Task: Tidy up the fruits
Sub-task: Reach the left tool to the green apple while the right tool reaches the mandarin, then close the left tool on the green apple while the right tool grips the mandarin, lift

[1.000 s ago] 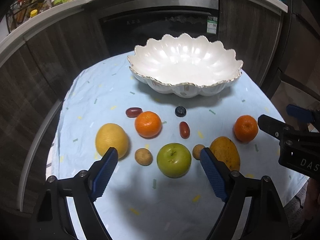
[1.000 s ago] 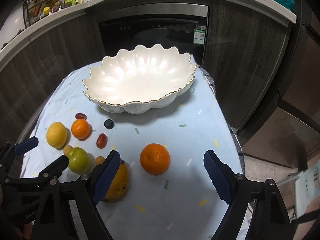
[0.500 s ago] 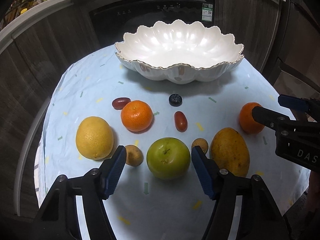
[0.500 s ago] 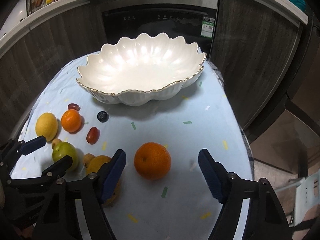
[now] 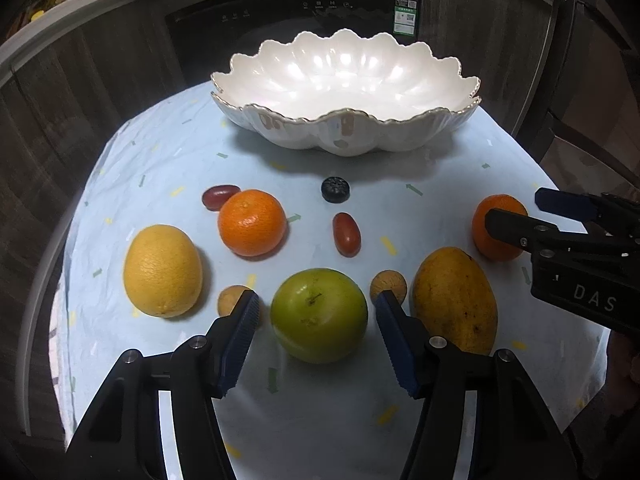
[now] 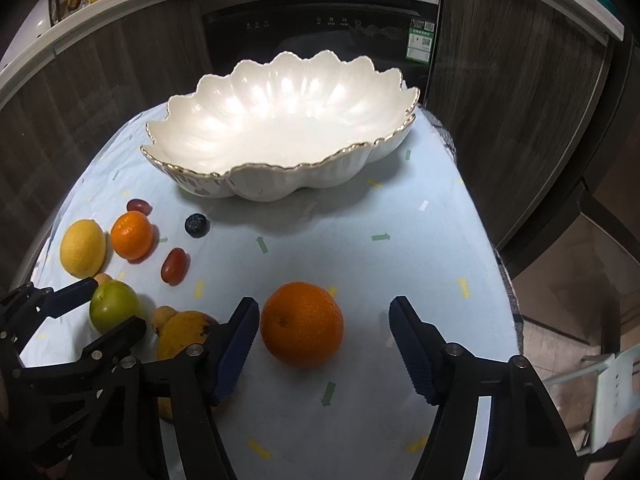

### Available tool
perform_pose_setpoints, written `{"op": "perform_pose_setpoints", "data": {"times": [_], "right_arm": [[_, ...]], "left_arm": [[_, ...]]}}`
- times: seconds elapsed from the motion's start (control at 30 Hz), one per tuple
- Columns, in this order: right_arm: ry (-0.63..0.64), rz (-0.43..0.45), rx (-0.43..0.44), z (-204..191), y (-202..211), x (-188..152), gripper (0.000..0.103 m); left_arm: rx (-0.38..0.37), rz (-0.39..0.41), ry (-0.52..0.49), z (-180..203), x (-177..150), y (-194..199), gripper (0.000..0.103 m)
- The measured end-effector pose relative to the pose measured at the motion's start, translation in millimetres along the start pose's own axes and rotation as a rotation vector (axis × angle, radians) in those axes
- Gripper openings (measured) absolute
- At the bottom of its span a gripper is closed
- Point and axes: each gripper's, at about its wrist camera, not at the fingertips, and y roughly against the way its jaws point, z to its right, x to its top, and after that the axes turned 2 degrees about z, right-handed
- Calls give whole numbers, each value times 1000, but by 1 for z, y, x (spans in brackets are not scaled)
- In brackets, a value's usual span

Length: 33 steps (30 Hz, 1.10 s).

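The left tool [image 5: 318,322] is straddling the round green apple [image 5: 319,314] on the pale-blue confetti-patterned cloth surface [image 5: 320,420]; its jaws have just been closing, yet narrow gaps are still showing, so it is standing open. The right tool [image 6: 324,334] is likewise closing around the large round orange [image 6: 302,324], its left pad seemingly not quite touching. The scalloped white gold-rimmed bowl [image 6: 256,190] is sitting behind both fruits.

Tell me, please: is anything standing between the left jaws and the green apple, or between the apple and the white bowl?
Nothing blocks the left gripper: the green apple sits between its open jaws, which have been closing. Toward the white bowl, a red grape tomato and a dark berry lie on the cloth.
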Motion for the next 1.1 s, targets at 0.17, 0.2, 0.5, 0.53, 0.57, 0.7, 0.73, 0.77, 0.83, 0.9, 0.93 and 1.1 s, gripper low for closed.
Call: {"op": "perform_pose_setpoints", "data": {"times": [0.17,0.2,0.5,0.53,0.57,0.7,0.73,0.77,0.83,0.9,0.93,1.1], "right_arm": [[-5,-2,20,-1,-5,0,65],[-9,-5,29,-2,-6,0,63],[-17,-39,103,-8,-15,-4,50],[-17,-40,112,-10,-15,-5,49],[-12,-42,116,-11,-16,-5,45],[-3,-38,118,-13,-17,-7,43],[-2,-37,118,-13,-16,-8,43],[2,-37,115,-13,-16,-8,43],[5,-34,111,-13,-13,-7,42],[7,-26,107,-13,-9,-7,42],[8,-22,105,-12,-7,-6,42],[9,-6,96,-13,2,-6,42]], "left_arm": [[-15,1,3,1,-1,-4,58],[-18,4,2,1,0,-4,58],[-25,9,20,-2,-1,-5,48],[-25,10,20,-2,-1,-5,48],[-23,14,17,-2,-1,-5,48],[-18,22,13,-1,-2,-4,48],[-17,21,14,-1,-2,-3,48],[-17,21,14,-1,-3,-3,48],[-14,29,13,-1,-2,-1,48],[-8,40,7,0,-2,3,48],[-5,47,4,0,-1,5,48],[-1,69,1,-1,1,16,48]]}}
